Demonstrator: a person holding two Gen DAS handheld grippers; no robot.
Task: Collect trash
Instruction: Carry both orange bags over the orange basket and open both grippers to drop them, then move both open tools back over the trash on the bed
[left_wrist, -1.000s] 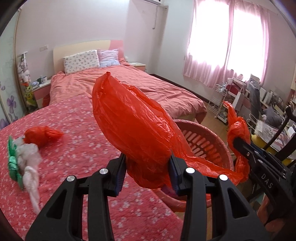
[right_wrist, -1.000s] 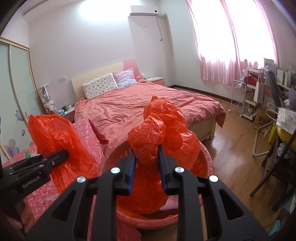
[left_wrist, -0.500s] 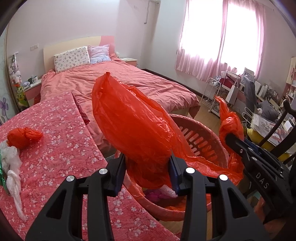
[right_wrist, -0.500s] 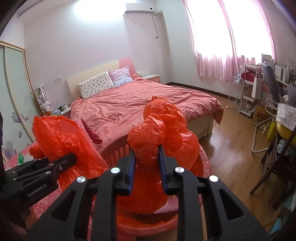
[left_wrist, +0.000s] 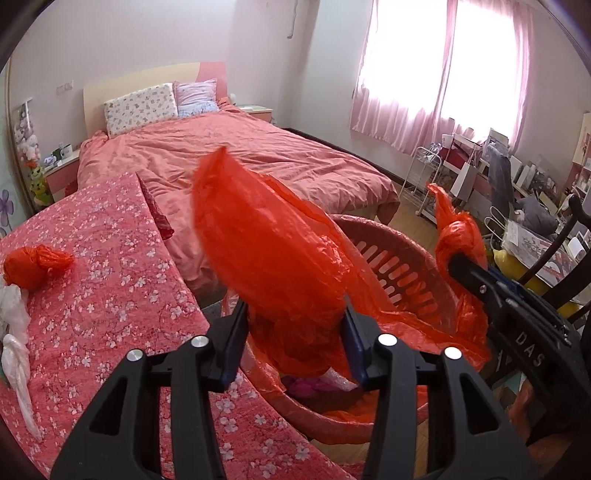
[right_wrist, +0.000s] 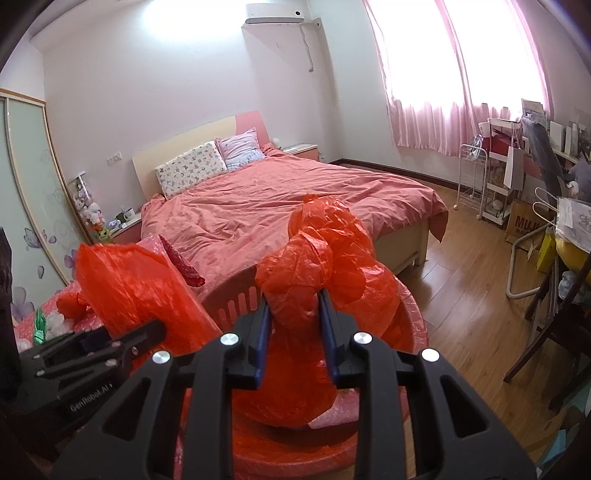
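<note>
Both grippers hold one red plastic bag (left_wrist: 273, 258) stretched over a round pink slotted basket (left_wrist: 399, 254). My left gripper (left_wrist: 293, 339) is shut on the bag's left edge. My right gripper (right_wrist: 293, 332) is shut on the bag's bunched right edge (right_wrist: 325, 258); it also shows in the left wrist view (left_wrist: 461, 266). The bag's lower part hangs inside the basket (right_wrist: 410, 314). Pink trash (left_wrist: 314, 386) lies at the basket's bottom. A knotted red bag (left_wrist: 33, 264) and white and green plastic scraps (left_wrist: 14, 347) lie on the floral table.
The table with a red floral cloth (left_wrist: 110, 295) is to the left of the basket. A bed with a pink cover (right_wrist: 295, 206) stands behind. A wire cart (right_wrist: 476, 184), a cluttered desk and dark chairs (right_wrist: 554, 314) are at the right on wood floor.
Both grippers have moved with the bag toward the basket. The bag's left edge now hangs over the basket's rim, and the table trash has slid left in view.
</note>
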